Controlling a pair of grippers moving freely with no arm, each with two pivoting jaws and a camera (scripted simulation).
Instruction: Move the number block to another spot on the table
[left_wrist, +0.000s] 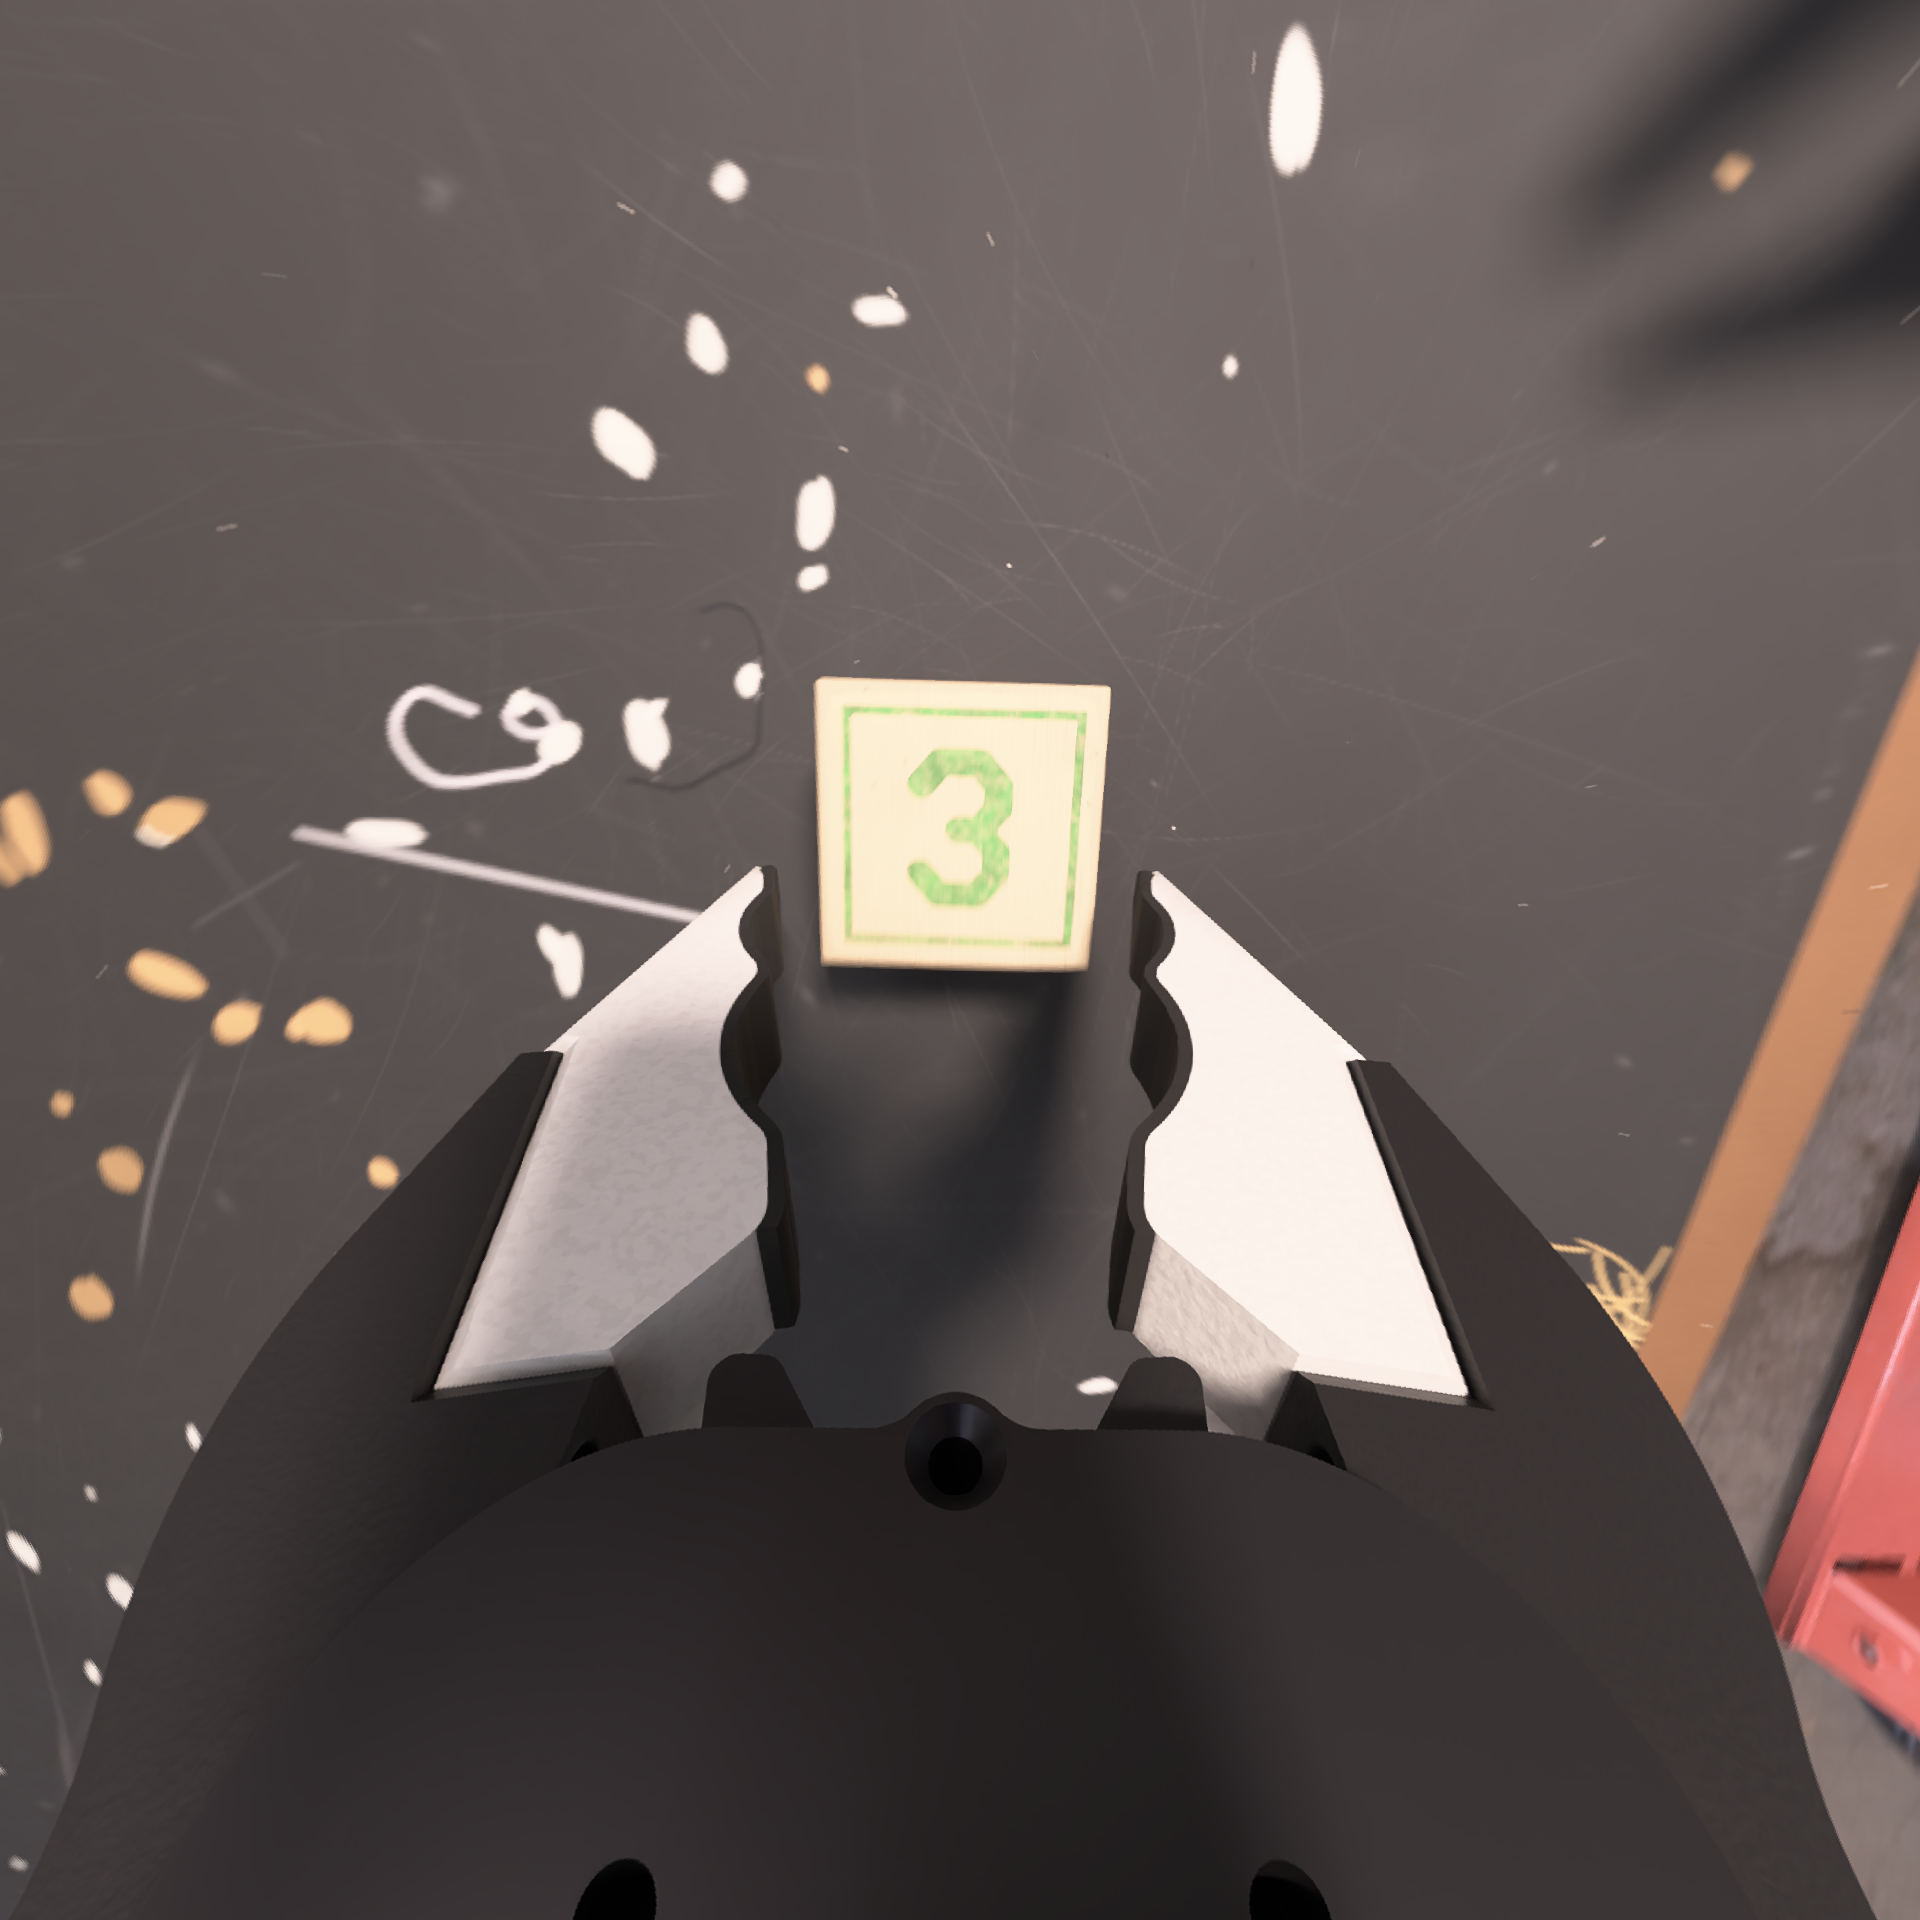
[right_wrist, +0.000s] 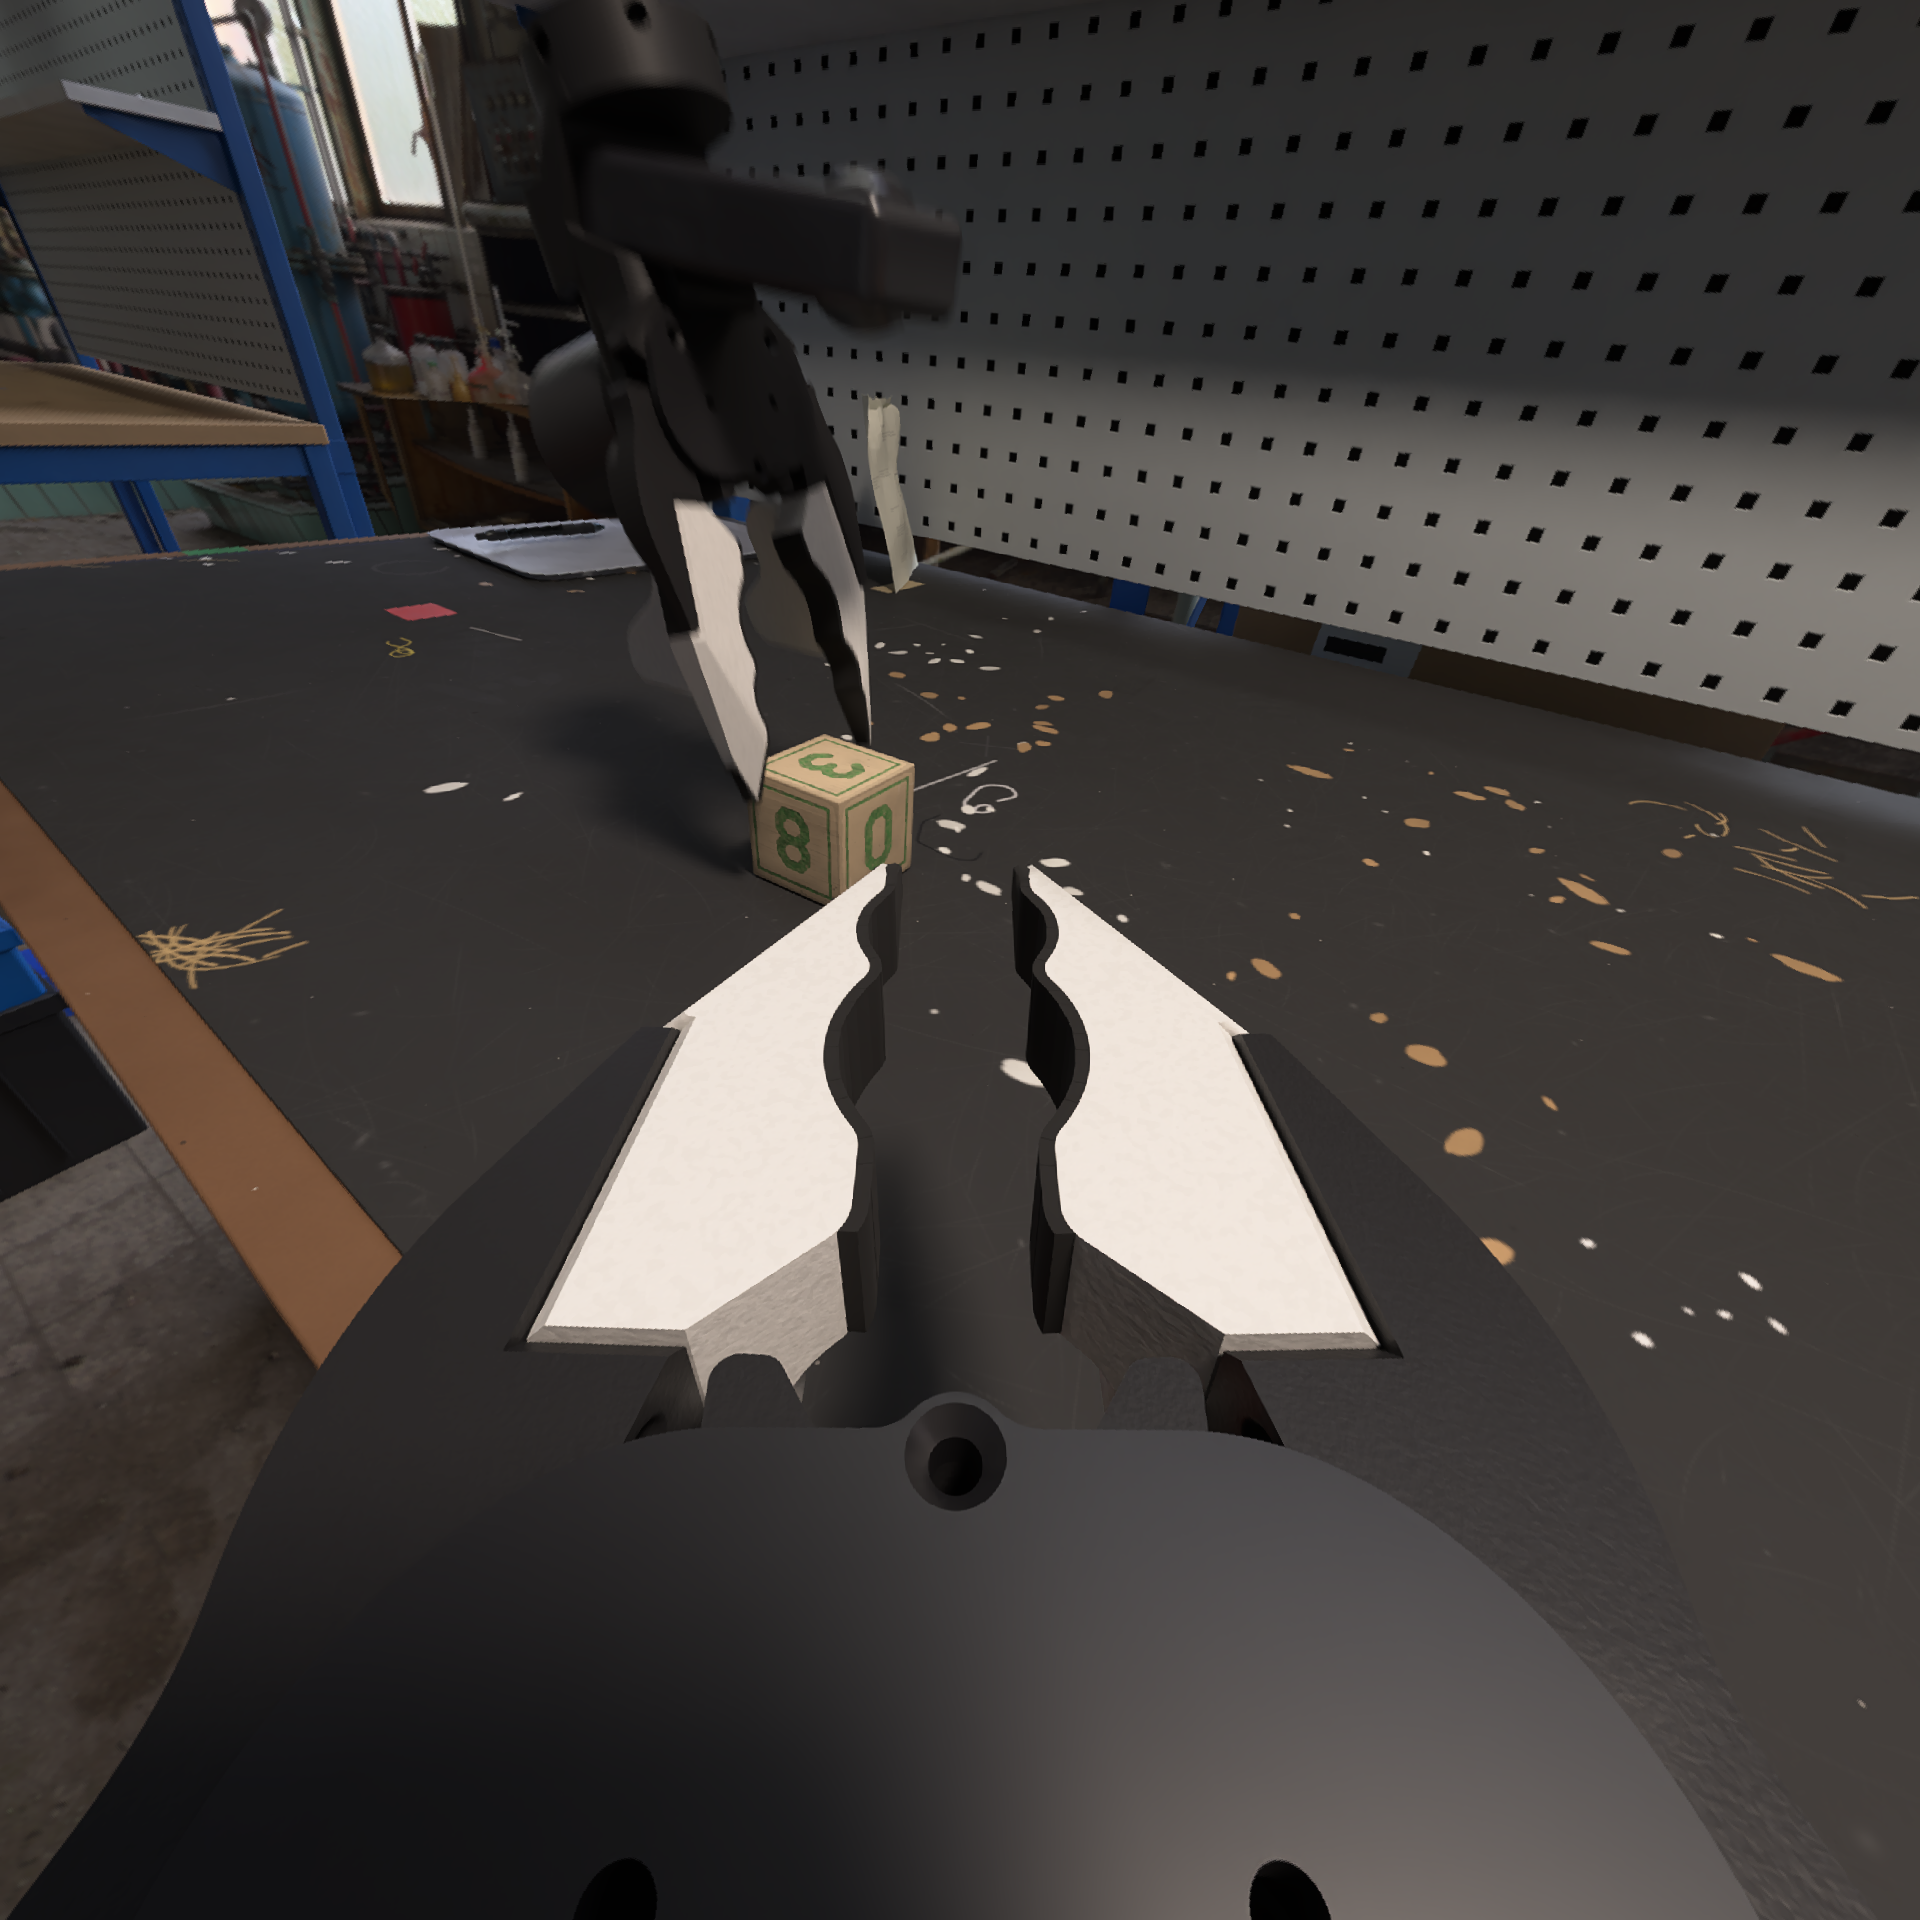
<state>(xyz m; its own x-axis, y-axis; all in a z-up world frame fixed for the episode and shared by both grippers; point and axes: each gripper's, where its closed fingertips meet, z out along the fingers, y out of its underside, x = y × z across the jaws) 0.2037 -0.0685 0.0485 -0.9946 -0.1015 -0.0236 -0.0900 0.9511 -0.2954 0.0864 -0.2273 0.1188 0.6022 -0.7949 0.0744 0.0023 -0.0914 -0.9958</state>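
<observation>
The number block (left_wrist: 961, 821) is a pale wooden cube with green digits on its faces, resting on the dark table (left_wrist: 1351, 520). My left gripper (left_wrist: 954, 883) is open and points down at the block from above, one fingertip on each side of its top face. In the right wrist view the block (right_wrist: 831, 821) sits mid-table with the left gripper (right_wrist: 808, 764) straddling its top edges, not closed on it. My right gripper (right_wrist: 956, 878) hovers low just in front and to the right of the block. Its fingers are a small gap apart and hold nothing.
The table (right_wrist: 1351, 1039) is speckled with white and tan paint spots. Its wooden edge (right_wrist: 187, 1091) runs close on the left, with floor beyond. A pegboard wall (right_wrist: 1455, 312) stands behind, a blue shelf (right_wrist: 260, 260) at back left, and a grey flat plate (right_wrist: 551, 545) at the far edge.
</observation>
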